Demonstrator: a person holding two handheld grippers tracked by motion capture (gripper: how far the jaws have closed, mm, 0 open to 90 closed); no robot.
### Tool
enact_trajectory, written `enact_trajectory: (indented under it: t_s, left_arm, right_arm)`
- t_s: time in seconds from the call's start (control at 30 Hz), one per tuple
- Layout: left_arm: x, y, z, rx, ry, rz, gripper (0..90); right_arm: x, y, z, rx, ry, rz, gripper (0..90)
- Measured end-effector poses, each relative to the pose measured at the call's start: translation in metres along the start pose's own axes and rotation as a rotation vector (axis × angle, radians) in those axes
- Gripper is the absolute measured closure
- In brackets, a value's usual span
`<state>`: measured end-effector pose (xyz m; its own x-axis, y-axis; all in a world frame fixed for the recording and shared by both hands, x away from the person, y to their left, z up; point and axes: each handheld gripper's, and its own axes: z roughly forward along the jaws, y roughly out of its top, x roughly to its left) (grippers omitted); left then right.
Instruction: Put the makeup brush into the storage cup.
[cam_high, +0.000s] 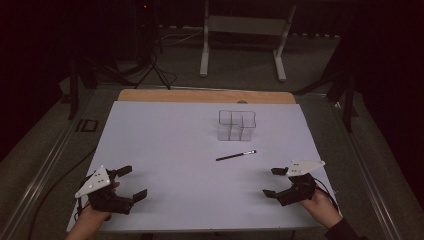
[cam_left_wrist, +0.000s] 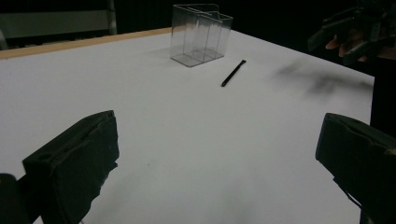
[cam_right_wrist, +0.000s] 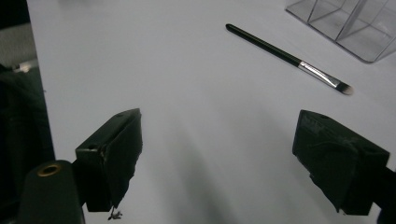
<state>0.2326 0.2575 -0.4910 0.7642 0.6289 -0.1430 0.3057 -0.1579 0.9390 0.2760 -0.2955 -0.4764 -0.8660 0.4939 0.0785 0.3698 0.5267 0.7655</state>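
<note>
Here, a thin black brush (cam_high: 236, 156) lying flat on the white worktop (cam_high: 165, 150), a little right of the middle, touched by nothing. Silver ferrule and pale bristle tip toward the right in the high view, seen clearly in the right gripper view (cam_right_wrist: 289, 57). Just behind it, apart from it, a clear box (cam_high: 237, 124) with compartments, standing upright; which compartment is nearest cannot be told. Nearer the front edge, at the right, the right claw (cam_high: 274, 182) in a hand (cam_high: 320, 202), pointing toward the middle, jaws wide apart with only bare worktop between them, well apart from the brush. At the front left, the left claw (cam_high: 131, 182) in the other hand (cam_high: 92, 215), also gaping wide, holding nothing, far from the brush. Beyond the worktop, a wooden strip (cam_high: 205, 95) along the back edge and a white frame (cam_high: 245, 37) on the dark floor.
</note>
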Motion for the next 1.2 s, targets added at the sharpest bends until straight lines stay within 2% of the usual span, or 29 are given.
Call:
enact_trajectory:
  t_s: [0.3, 0.43, 0.67, 0.77, 0.87, 0.93, 1.0, 1.2]
  left_arm:
    - [0.000, 0.000, 0.001, -0.002, -0.003, 0.002, 0.3]
    - [0.000, 0.000, 0.001, 0.001, -0.005, 0.005, 0.3]
    - [0.001, -0.001, 0.002, 0.003, -0.005, 0.008, 0.3]
    - [0.001, -0.001, 0.002, 0.006, -0.006, 0.010, 0.3]
    - [0.000, -0.001, 0.002, 0.010, -0.005, 0.012, 0.3]
    - [0.000, -0.001, 0.002, 0.010, -0.006, 0.016, 0.3]
    - [0.000, -0.001, 0.002, 0.009, -0.008, 0.018, 0.3]
    - [0.000, -0.001, 0.002, 0.012, -0.004, 0.021, 0.3]
  right_arm:
    - [-0.025, 0.015, 0.007, 0.055, 0.007, -0.024, 16.1]
    - [-0.037, 0.016, 0.016, 0.073, 0.028, -0.001, 16.1]
    - [-0.054, 0.017, 0.033, 0.133, 0.054, 0.025, 15.7]
    - [-0.058, 0.019, 0.038, 0.166, 0.046, 0.027, 14.3]
    - [-0.063, 0.023, 0.042, 0.182, 0.070, 0.046, 14.3]
    - [-0.065, 0.025, 0.044, 0.210, 0.071, 0.035, 14.4]
    - [-0.067, 0.027, 0.046, 0.227, 0.090, 0.032, 14.4]
    - [-0.067, 0.033, 0.054, 0.310, 0.144, -0.017, 14.2]
